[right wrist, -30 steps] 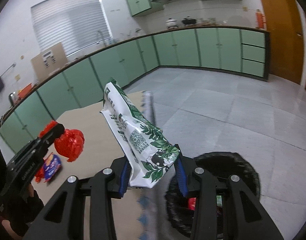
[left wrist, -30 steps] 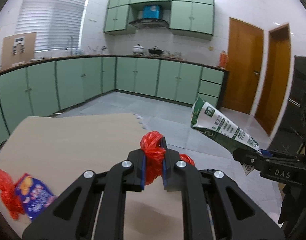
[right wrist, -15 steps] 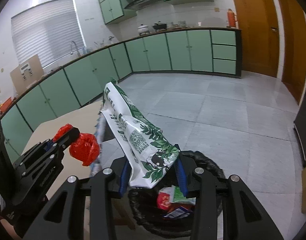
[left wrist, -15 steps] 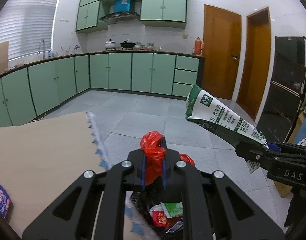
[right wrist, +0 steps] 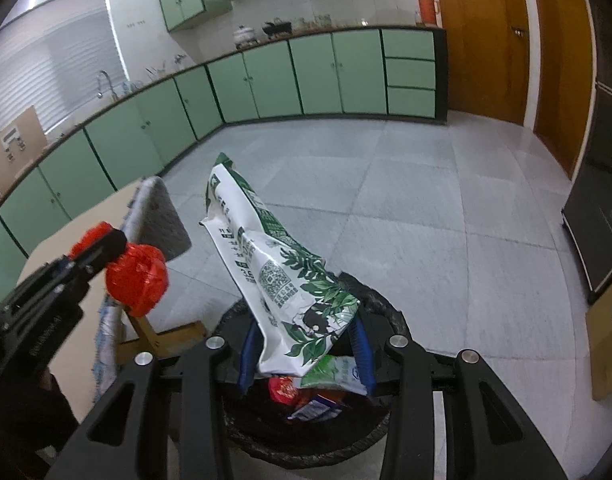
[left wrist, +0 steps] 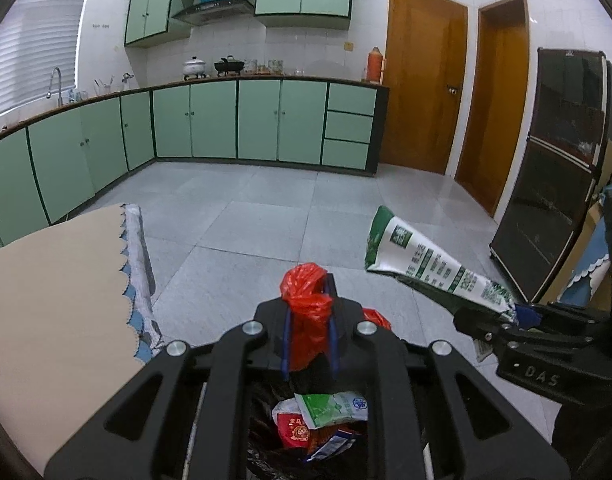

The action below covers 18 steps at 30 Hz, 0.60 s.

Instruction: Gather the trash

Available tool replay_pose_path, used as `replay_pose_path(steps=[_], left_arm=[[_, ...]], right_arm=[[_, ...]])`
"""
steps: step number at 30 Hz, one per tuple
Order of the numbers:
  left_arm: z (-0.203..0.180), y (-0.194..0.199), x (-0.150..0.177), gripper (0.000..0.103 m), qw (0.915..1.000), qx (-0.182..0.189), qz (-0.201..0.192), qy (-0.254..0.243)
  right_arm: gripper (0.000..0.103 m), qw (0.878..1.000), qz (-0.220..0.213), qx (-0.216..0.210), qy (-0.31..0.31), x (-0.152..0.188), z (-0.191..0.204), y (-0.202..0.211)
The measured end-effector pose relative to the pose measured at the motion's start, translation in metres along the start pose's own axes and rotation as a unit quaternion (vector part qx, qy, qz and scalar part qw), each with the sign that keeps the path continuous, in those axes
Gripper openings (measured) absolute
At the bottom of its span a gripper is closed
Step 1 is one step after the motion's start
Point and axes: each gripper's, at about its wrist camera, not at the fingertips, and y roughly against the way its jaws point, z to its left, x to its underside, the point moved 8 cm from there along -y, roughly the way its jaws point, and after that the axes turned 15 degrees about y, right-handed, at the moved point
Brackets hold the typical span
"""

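Left gripper [left wrist: 309,326] low in the frame centre, jaws just eased a little wider yet with crumpled red plastic [left wrist: 306,312] pinched between the blue pads, above the black-lined trash bin [right wrist: 370,304]. Right gripper [right wrist: 303,350] at lower centre, clamped on a green-and-white snack bag [right wrist: 265,264] tilting toward upper left, over the same bin. Inside the bin wrappers [left wrist: 326,412]; at left a beige table [left wrist: 53,304], grey tiled floor [left wrist: 241,236] beyond.
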Motion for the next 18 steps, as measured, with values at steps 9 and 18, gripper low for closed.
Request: replay_pose_path(steps=[9, 18], left_arm=[[0.009, -0.002, -0.011, 0.043, 0.9999, 0.001, 0.006, 0.013], [0.046, 0.038, -0.034, 0.067, 0.9985, -0.024, -0.038, 0.031]], right_arm=[[0.065, 1.000, 0.013, 0.024, -0.010, 0.010, -0.019, -0.011], [0.096, 0.999, -0.026, 0.033, -0.013, -0.002, -0.006, 0.016]])
